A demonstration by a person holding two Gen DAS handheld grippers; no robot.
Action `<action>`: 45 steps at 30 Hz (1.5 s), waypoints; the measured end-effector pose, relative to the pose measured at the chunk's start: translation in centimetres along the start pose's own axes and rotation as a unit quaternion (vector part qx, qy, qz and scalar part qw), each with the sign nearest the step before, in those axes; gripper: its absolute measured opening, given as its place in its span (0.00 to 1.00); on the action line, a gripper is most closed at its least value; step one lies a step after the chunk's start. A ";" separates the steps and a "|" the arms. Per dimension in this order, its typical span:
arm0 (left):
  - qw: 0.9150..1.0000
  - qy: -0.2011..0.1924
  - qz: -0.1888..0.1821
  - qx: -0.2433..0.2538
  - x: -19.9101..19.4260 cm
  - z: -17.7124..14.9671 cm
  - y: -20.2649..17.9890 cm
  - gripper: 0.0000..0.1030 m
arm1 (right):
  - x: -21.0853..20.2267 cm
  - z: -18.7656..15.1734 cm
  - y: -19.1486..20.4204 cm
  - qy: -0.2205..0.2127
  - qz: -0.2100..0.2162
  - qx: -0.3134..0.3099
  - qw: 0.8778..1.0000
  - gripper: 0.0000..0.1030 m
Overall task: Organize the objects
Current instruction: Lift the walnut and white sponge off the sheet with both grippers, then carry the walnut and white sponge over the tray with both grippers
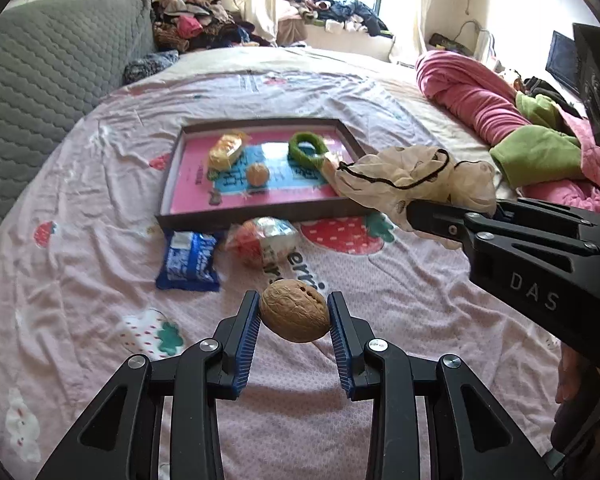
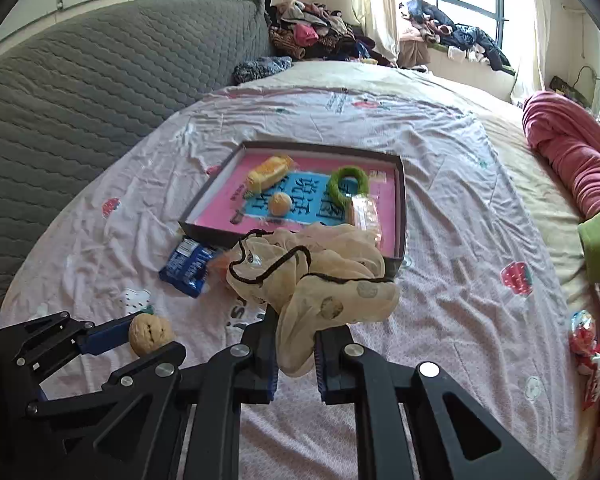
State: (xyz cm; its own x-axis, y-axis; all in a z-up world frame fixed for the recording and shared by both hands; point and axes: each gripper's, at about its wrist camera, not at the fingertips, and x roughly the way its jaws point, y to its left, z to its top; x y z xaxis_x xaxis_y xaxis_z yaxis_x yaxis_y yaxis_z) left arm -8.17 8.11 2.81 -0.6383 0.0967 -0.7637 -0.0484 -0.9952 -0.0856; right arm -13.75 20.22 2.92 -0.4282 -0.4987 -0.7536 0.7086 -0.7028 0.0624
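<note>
Left wrist view: left gripper (image 1: 294,316) pinches a walnut (image 1: 294,311) between its blue pads, held above the bed sheet (image 1: 100,184), not touching it. Right gripper (image 1: 452,216) enters from the right, its jaws pressed onto a cream scarf (image 1: 412,180) with a dark cord; the scarf bunches beyond the fingertips and overlaps the right near corner of the tray (image 1: 260,216). Tray lies mid-bed with a pink and blue base. In it: yellow packet (image 1: 225,151) far left, small orange ball (image 1: 257,175) centre, green ring (image 1: 308,148) far right. Just near the tray's front wall, on the sheet: blue packet (image 1: 190,262) left, clear bag (image 1: 262,242) with orange contents beside it on the right. Pink blanket (image 1: 472,100) heaped far right.

Right wrist view: right gripper (image 2: 296,354) clamped tight on the scarf (image 2: 312,280), which rises out of the jaws and hides the tray's near edge. Left gripper (image 2: 140,340) at lower left, walnut (image 2: 150,334) between its fingers. Tray (image 2: 401,208) holds yellow packet (image 2: 269,172), ball (image 2: 280,203), green ring (image 2: 348,184) and a clear wrapper (image 2: 365,212) near its right wall. Blue packet (image 2: 188,266) on the sheet (image 2: 460,280), left of the scarf. Red-and-white wrapped items (image 2: 588,340) at the bed's right edge
</note>
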 end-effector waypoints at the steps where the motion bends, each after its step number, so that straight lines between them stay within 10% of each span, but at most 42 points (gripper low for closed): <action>1: 1.000 -0.003 0.001 -0.001 -0.4 0.1 0.1 0.34 | -0.5 0.2 0.2 -0.003 -0.001 -0.001 1.000 0.14; 45: 0.996 -0.078 0.045 -0.009 -5.8 8.3 4.8 0.34 | -7.1 6.4 3.8 -0.092 -0.014 -0.020 0.995 0.14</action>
State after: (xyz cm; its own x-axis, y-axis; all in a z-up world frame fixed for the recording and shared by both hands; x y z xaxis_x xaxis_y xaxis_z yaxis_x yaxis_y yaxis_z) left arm -11.11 2.64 12.13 -0.7512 0.0013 -0.6601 0.0276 -0.9991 -0.0334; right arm -11.61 17.85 12.69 -0.5412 -0.5656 -0.6223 0.7146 -0.6994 0.0142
